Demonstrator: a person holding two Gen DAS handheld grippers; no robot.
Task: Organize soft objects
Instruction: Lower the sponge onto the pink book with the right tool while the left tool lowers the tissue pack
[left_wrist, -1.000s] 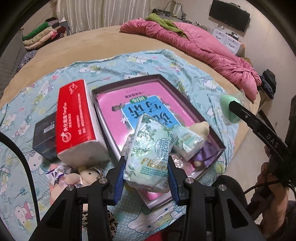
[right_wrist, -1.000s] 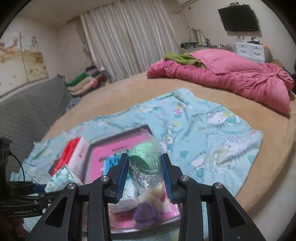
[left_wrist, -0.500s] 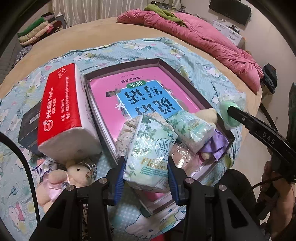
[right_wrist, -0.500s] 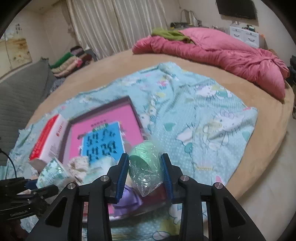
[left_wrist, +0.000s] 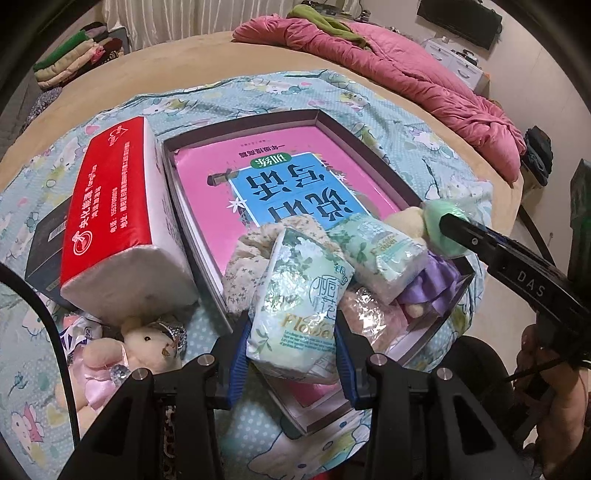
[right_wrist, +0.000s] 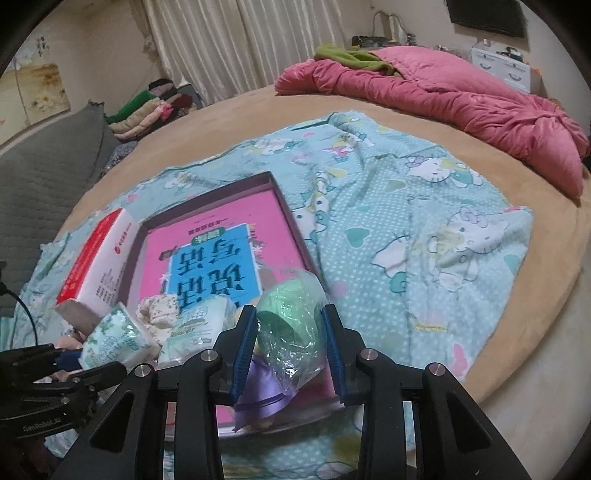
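My left gripper (left_wrist: 291, 343) is shut on a floral tissue pack (left_wrist: 299, 302), held over the near end of a shallow box (left_wrist: 332, 125) with a pink and blue book inside. In the right wrist view my right gripper (right_wrist: 288, 347) is shut on a green soft item in a clear bag (right_wrist: 291, 321), just above the box's near right corner. That item (left_wrist: 443, 225) also shows in the left wrist view. In the box lie a second tissue pack (left_wrist: 376, 247), a floral cloth (left_wrist: 251, 251) and a plush in a purple dress (left_wrist: 428, 284).
A red and white tissue brick (left_wrist: 114, 210) leans on the box's left wall over a black box (left_wrist: 48, 236). A small pink plush (left_wrist: 122, 354) lies on the cartoon-print sheet (right_wrist: 424, 229). A pink quilt (right_wrist: 461, 103) is bunched at the far side of the round bed.
Both grippers have come down toward the box with their loads still held. The right one has tipped further downward, so the box now fills more of its view.
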